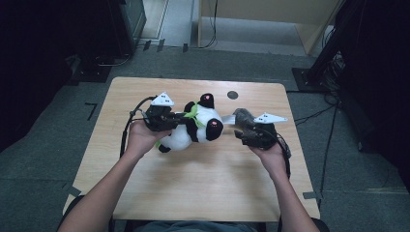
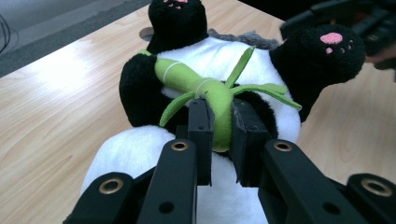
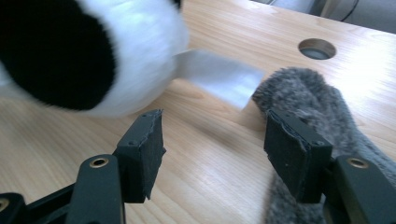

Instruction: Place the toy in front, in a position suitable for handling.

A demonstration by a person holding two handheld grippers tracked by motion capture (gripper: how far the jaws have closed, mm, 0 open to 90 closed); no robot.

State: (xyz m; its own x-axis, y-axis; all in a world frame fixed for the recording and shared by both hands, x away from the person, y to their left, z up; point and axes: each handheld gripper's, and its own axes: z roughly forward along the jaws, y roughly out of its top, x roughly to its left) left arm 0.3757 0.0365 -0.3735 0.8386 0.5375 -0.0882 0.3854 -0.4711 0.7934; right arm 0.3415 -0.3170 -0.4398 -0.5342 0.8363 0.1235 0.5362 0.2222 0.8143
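Observation:
A black-and-white plush panda lies on the wooden table, with a green felt bamboo stalk across its belly. My left gripper is shut on the lower end of that stalk, at the panda's left side. A white fabric tag sticks out from the panda's rear. My right gripper stands open just right of the panda, nothing between its pads. A grey fuzzy piece lies against its right jaw.
A round cable hole is in the table's far part, behind the grey fuzzy piece. Cables trail from both grippers. Dark equipment and stands line the floor on both sides of the table.

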